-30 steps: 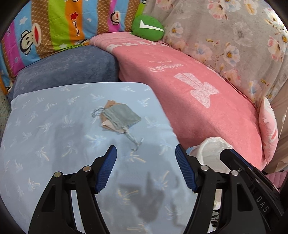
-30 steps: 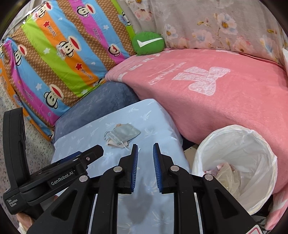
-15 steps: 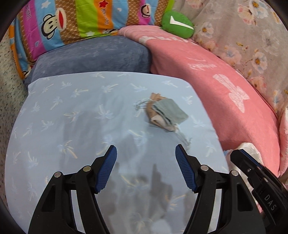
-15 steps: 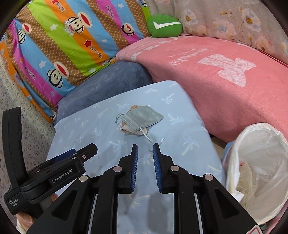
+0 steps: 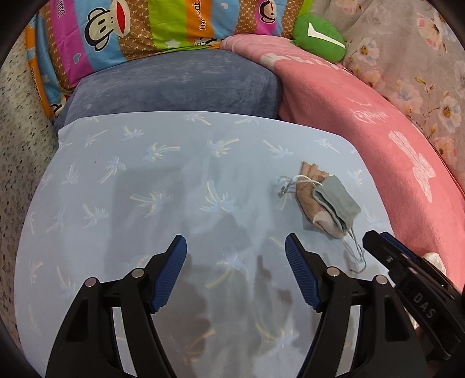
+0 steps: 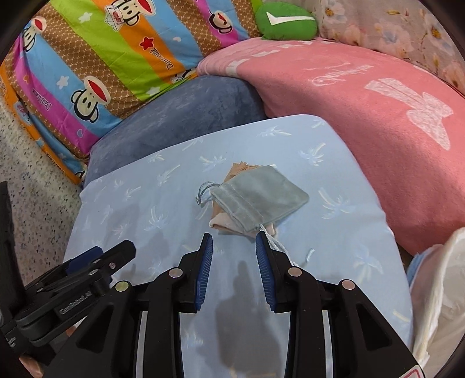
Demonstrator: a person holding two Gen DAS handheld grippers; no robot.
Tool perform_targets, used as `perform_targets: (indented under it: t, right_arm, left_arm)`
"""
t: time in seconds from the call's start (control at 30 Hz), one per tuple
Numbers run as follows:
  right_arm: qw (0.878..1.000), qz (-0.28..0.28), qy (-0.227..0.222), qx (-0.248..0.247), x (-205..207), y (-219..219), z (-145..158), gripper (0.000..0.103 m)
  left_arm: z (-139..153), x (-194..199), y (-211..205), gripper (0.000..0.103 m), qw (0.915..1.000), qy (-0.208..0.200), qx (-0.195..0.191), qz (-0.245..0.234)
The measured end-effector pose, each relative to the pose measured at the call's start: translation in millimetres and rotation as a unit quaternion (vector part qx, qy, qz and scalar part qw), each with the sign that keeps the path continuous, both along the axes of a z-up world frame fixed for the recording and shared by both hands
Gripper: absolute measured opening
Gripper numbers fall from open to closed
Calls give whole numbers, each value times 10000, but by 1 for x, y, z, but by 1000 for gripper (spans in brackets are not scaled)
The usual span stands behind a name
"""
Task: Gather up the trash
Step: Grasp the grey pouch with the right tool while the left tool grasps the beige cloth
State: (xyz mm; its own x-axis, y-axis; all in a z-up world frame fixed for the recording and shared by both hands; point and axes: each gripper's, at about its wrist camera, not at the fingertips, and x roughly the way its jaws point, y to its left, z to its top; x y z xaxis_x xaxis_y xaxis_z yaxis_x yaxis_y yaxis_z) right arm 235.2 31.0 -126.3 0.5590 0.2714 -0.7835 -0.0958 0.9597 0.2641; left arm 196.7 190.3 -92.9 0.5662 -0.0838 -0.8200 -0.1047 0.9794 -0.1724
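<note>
A small grey drawstring pouch (image 6: 258,197) lies on top of a tan scrap (image 6: 229,224) on the light blue palm-print cushion (image 6: 145,203). My right gripper (image 6: 234,244) hovers just short of the pouch's near edge, its jaws opening with nothing between them. In the left wrist view the pouch (image 5: 338,202) and the tan scrap (image 5: 309,200) sit to the right of my left gripper (image 5: 236,247), which stands wide open over bare cushion (image 5: 174,189), its jaws still widening a little. The right gripper's black body (image 5: 407,276) shows at the lower right there.
A white bin liner (image 6: 436,290) is at the right edge. A pink blanket (image 6: 363,116) lies to the right, a dark blue cushion (image 6: 180,116) behind, a striped monkey-print pillow (image 6: 101,58) and a green plush (image 6: 286,21) farther back. Speckled floor (image 6: 29,189) is at left.
Both grippers have moved down and forward toward the cushion, so the pouch looks nearer. The right gripper's jaws have spread apart. The bin liner has slid to the right edge of the views.
</note>
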Motion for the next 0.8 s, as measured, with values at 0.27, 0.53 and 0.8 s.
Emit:
perform_targets:
  t: [0.27, 0.53, 0.8]
  right_arm:
    - [9997, -82, 225, 49, 34, 3, -25, 31]
    - [9988, -201, 409, 162, 43, -10, -44, 21]
    - [9990, -288, 338, 110, 35, -20, -47, 7]
  left_arm:
    - [-6, 22, -5, 70, 10000, 27, -18, -88]
    - [-9, 36, -18, 71, 9996, 6, -25, -289]
    - [-15, 42, -35, 72, 9988, 82, -70, -486]
